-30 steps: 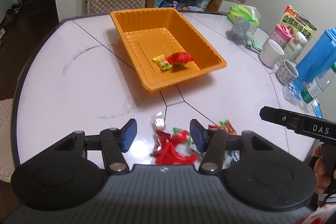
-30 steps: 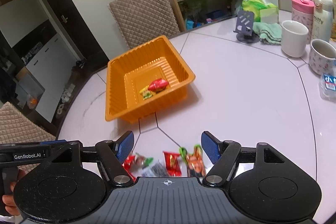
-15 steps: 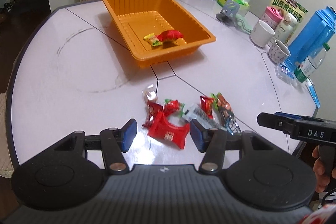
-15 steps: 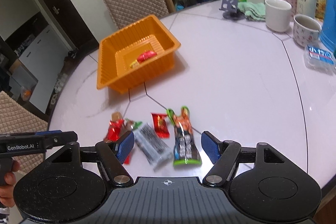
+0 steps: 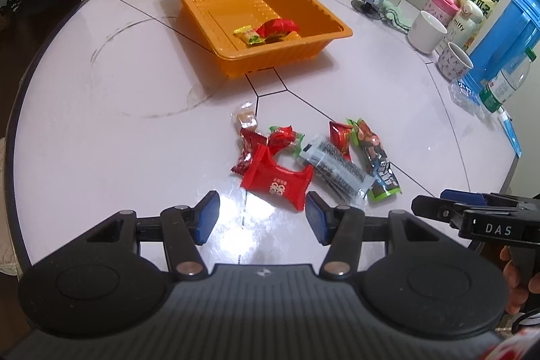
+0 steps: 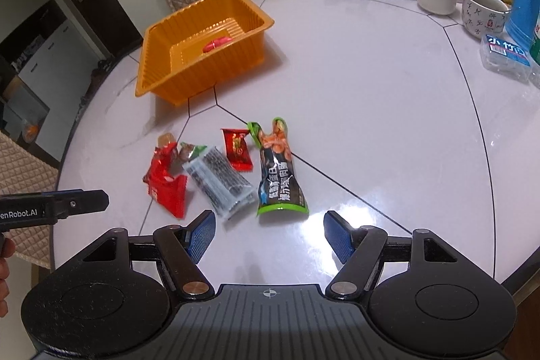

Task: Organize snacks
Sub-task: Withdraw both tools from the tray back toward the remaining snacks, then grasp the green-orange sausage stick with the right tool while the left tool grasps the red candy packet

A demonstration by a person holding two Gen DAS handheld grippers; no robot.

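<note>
Nearest, the left gripper [image 5: 262, 218] and right gripper [image 6: 269, 237] hover over the table's [image 5: 101, 130] near edge, jaws released, grasping nothing. Just beyond lies a cluster of snacks: red packet [image 5: 278, 183], clear dark-speckled pack [image 6: 221, 183], green-edged pouch [image 6: 278, 174]. Farther, toward the table's middle, an orange tray [image 5: 312, 4] holds two wrapped sweets [image 5: 266, 31].

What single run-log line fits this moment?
stage: approach | left gripper: open, empty | right gripper: open, empty | loose snacks: on table | orange tray: two snacks inside
</note>
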